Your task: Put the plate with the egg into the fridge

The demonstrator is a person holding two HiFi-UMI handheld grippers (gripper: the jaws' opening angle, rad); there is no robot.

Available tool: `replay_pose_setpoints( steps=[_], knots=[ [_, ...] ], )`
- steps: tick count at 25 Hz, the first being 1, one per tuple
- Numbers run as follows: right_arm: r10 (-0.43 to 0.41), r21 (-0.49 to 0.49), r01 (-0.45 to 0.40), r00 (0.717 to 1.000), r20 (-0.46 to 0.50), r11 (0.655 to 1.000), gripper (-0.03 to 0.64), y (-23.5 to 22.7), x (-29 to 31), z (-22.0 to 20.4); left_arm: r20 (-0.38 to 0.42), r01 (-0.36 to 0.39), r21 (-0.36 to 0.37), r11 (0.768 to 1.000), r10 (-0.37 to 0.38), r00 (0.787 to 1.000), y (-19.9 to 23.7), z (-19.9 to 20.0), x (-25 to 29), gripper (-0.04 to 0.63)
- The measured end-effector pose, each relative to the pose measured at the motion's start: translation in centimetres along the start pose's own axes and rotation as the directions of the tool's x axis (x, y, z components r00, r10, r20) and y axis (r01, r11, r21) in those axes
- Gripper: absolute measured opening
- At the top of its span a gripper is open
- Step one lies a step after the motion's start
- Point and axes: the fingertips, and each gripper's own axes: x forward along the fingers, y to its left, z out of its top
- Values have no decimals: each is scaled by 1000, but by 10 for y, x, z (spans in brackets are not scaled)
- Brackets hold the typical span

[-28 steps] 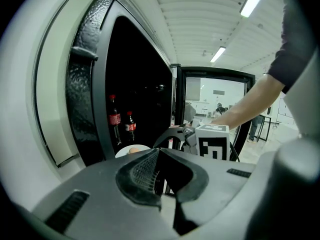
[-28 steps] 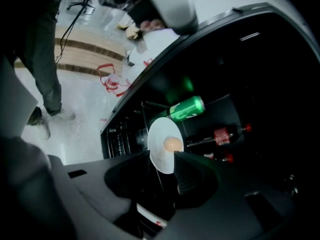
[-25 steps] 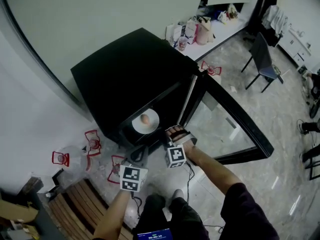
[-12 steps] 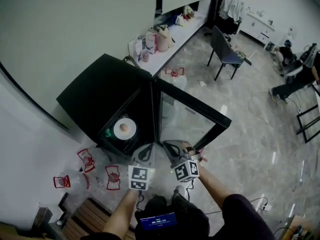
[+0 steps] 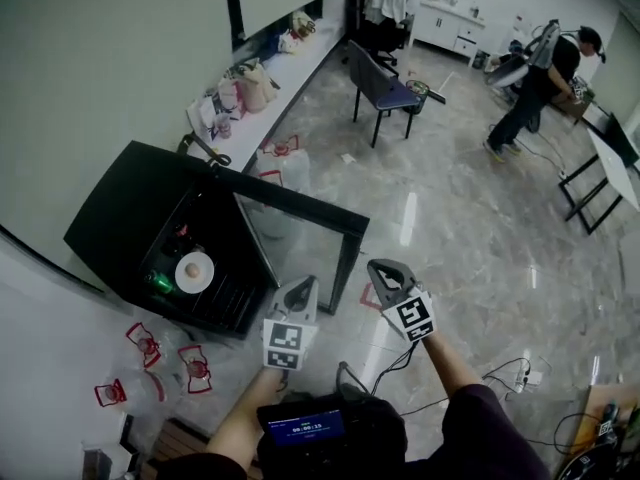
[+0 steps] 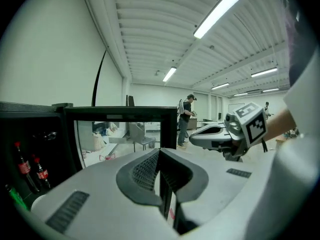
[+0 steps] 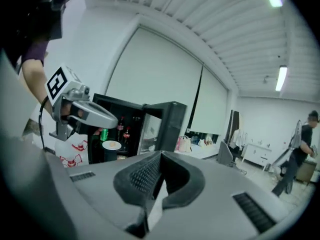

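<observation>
The white plate (image 5: 194,271) with the brown egg (image 5: 191,269) lies on a shelf inside the black fridge (image 5: 120,208), whose glass door (image 5: 300,230) stands open. Neither gripper touches it. My left gripper (image 5: 303,286) hangs in front of the door's free edge, shut and empty. To its right, over the floor, my right gripper (image 5: 382,268) is shut and empty too. In the right gripper view the plate (image 7: 111,145) shows small and far, behind the left gripper (image 7: 87,114). The left gripper view looks at the door frame (image 6: 117,113) and the right gripper (image 6: 215,136).
Bottles (image 6: 22,164) and a green can (image 5: 160,285) stand in the fridge. Red-and-white pieces (image 5: 150,353) lie on the floor beside it. A white bench with bags (image 5: 250,83), a chair (image 5: 385,88) and a person (image 5: 545,78) are farther off. Cables (image 5: 500,373) lie on the floor.
Both grippers have pulled back from the fridge opening, rising and moving right past the door's edge. The plate with the egg stays on the shelf. The head view has swung right.
</observation>
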Motion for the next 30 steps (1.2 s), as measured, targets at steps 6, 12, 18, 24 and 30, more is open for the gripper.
replay_pose_setpoints(
  steps=[6, 12, 18, 24, 30],
  knots=[
    [160, 49, -162, 986, 45, 986, 7, -69, 27, -4, 0, -57, 12, 998, 57, 998, -30, 10, 15, 9],
    [363, -11, -363, 931, 36, 932, 6, -63, 70, 9, -41, -166, 17, 986, 167, 985, -27, 4, 9, 9],
    [438, -50, -436, 896, 77, 899, 6, -43, 74, 15, -44, -256, 22, 967, 256, 966, -18, 5, -2, 9],
    [463, -113, -454, 882, 82, 884, 6, -21, 60, 18, -35, -289, 27, 957, 290, 956, -13, 5, -12, 9],
    [485, -145, -470, 869, 93, 871, 6, 29, 36, 27, -27, -302, 22, 953, 302, 953, -16, -1, -41, 9]
  ],
)
